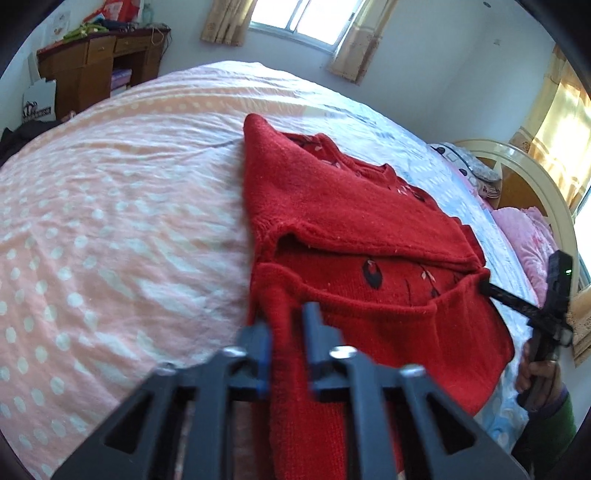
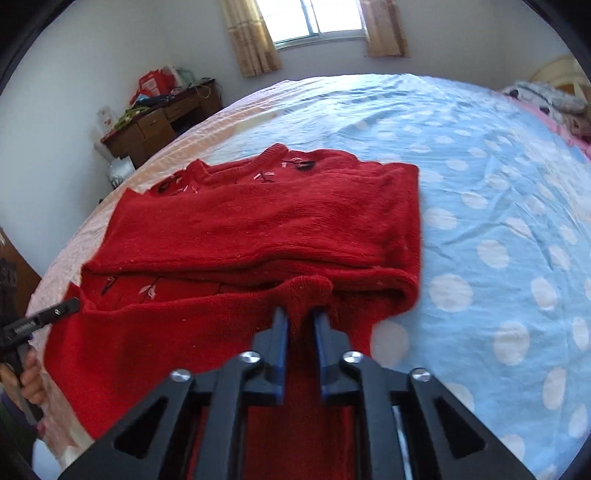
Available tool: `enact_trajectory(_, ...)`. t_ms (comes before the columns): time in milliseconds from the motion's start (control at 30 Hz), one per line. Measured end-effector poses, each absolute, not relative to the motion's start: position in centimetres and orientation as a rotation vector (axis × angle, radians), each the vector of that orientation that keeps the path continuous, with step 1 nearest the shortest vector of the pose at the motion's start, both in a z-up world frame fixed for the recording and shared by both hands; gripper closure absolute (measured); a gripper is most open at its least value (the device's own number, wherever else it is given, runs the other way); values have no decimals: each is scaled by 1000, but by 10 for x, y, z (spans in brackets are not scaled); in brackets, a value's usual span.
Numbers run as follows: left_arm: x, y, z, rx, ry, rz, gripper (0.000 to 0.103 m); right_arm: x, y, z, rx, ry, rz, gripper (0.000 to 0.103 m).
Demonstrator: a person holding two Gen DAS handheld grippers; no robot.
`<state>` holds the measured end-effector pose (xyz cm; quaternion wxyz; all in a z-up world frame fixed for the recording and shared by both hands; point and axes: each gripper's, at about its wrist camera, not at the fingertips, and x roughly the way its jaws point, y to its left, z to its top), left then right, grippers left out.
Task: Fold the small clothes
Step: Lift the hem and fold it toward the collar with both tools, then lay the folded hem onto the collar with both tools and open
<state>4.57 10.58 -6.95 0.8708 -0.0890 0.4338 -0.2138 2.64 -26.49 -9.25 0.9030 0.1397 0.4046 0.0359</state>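
the red knit sweater (image 1: 354, 221) lies partly folded on the bed (image 1: 110, 229), straddling the seam where the pink dotted half of the cover meets the blue dotted half (image 2: 498, 221). in the left wrist view the garment occupies the centre and runs toward 4 o'clock; its sleeves are laid across the body, and dark and pale embroidered motifs show near the collar and on the lower front. the left gripper (image 1: 286, 321) enters from 6 o'clock with its jaws closed together on a ridge of the sweater's near hem, the red fabric bunched between the blue-edged pads. the right gripper (image 2: 301, 317) likewise enters its own view from 6 o'clock and is clamped on a raised fold of the near hem, the knit standing up between its fingers (image 2: 280, 332). in the left wrist view the right gripper appears at 4 o'clock, its tip buried in the sweater's corner, with the person's right hand (image 1: 535, 373) on its handle. in the right wrist view the left gripper appears at 8 o'clock, touching the opposite corner, with the left hand (image 2: 31, 376) below it. a wooden desk (image 1: 96, 62) stands at 11 o'clock against the wall, a curtained window (image 2: 314, 18) at 12 o'clock, and pillows (image 1: 524, 236) and a headboard (image 1: 532, 177) at 3 o'clock.
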Motion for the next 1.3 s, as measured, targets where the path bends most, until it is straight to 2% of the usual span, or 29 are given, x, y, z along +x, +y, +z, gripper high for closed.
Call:
enact_trajectory(267, 28, 112, -48, -210, 843, -435, 97, -15, -259, -47, 282, 732, 66, 99)
enact_trajectory(567, 49, 100, -11, -199, 807, -369, 97, -23, -252, 15, 229, 593, 54, 100)
enact_trajectory(833, 88, 95, 11, -232, 802, -311, 97, 6, -259, 44, 202, 541, 4, 100)
enact_trajectory(1300, 167, 66, 38, -222, 753, -246, 97, 104, -284, 47, 175, 557, -93, 100)
